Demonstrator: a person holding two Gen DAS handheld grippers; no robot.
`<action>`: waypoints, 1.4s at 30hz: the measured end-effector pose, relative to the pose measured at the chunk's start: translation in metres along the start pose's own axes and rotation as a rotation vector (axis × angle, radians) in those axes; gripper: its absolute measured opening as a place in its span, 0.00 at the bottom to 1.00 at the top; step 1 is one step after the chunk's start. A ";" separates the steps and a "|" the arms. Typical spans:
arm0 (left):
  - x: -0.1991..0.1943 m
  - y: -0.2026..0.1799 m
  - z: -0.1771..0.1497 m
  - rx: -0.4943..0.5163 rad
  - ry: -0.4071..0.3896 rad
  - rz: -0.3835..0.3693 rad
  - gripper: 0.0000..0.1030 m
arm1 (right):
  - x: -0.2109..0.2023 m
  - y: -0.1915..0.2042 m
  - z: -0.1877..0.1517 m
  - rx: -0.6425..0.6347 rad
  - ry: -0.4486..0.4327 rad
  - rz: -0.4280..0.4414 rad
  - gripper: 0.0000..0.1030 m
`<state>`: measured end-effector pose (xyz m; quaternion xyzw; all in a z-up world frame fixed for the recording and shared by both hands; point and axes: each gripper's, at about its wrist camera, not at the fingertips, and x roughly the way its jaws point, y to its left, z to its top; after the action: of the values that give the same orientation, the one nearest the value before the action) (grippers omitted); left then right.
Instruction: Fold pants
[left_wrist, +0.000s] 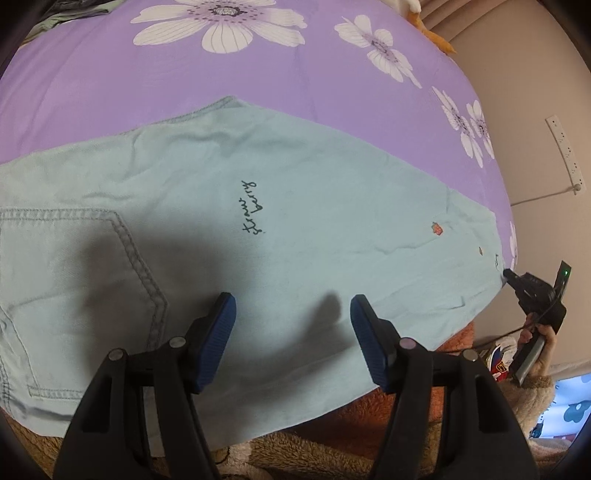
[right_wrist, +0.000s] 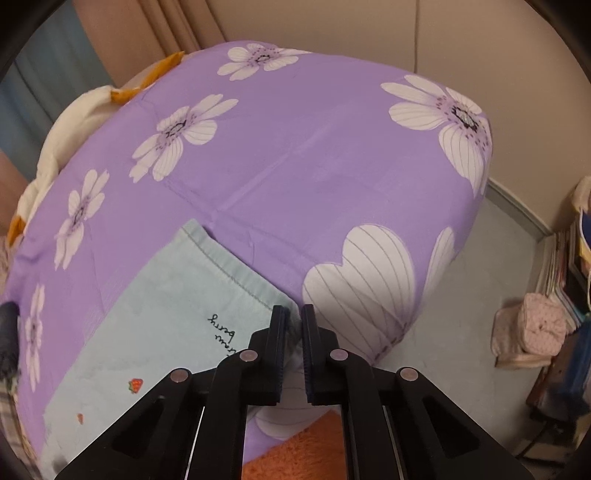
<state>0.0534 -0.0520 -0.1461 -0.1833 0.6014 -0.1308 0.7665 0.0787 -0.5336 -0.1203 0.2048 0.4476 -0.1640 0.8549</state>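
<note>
The pale blue pants (left_wrist: 229, 229) are laid flat on the purple flowered bed cover (left_wrist: 184, 88), reaching to the bed's near edge and to its right edge. The left claw (left_wrist: 293, 314) is held above the cloth near the back pocket (left_wrist: 85, 280), jaws well apart, nothing between them. The right claw (right_wrist: 293, 325) is seen at the hem corner (right_wrist: 284, 306), jaws almost together; whether cloth is pinched cannot be told. Bare cover is left beyond the far hem.

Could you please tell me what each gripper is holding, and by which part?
The right gripper appears to pinch the light blue denim pants at a leg-hem corner; the left gripper holds nothing.
</note>
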 end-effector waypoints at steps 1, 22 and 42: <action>0.001 0.000 0.000 -0.005 -0.001 0.000 0.62 | 0.004 -0.002 -0.002 -0.001 0.010 -0.005 0.07; -0.009 0.014 -0.018 -0.040 -0.126 -0.072 0.63 | 0.021 -0.009 -0.019 -0.017 -0.010 0.009 0.07; -0.016 0.006 -0.055 -0.017 -0.239 -0.020 0.63 | 0.020 -0.010 -0.021 -0.028 -0.066 0.034 0.07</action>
<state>-0.0037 -0.0462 -0.1462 -0.2098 0.5051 -0.1106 0.8299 0.0697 -0.5338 -0.1496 0.1952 0.4180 -0.1498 0.8745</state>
